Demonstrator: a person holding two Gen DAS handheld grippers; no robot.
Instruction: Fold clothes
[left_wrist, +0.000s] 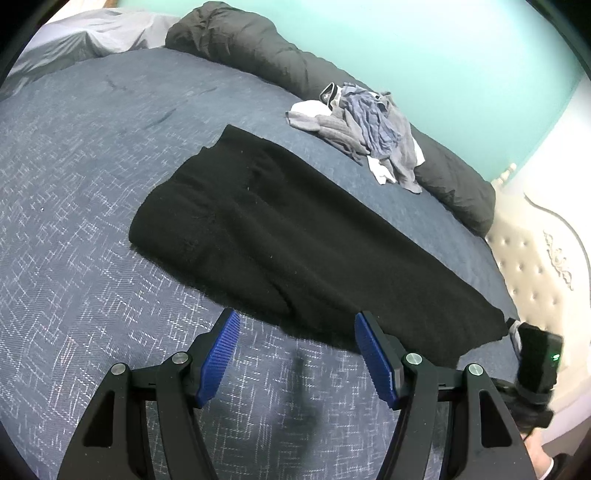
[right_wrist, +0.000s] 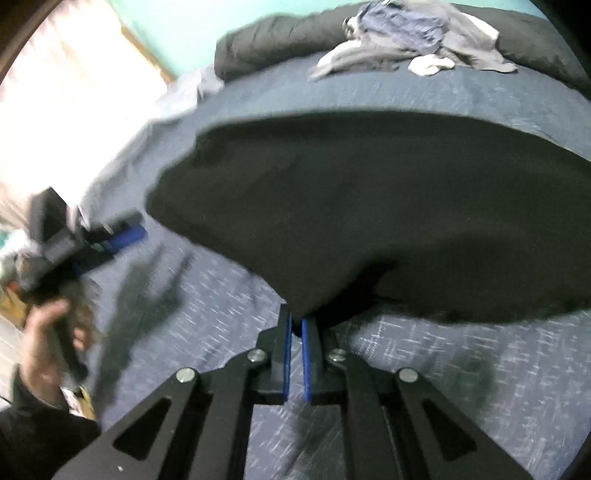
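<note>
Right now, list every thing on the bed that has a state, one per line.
black garment: spread flat on the bed, near corner pinched and lifted.
right gripper: shut on the black garment's edge.
left gripper: jaws open, holding nothing, just short of the garment's near edge.
pile of grey clothes: crumpled, unfolded, by the far edge.
dark duvet: rolled up along the far side.

Left gripper (left_wrist: 297, 328) agape — right gripper (right_wrist: 296, 323) clamped

black garment (left_wrist: 295, 236) spread long and flat across blue bedspread, near corner lifted off surface; crumpled grey and white clothes pile (left_wrist: 365, 125) at far edge.
</note>
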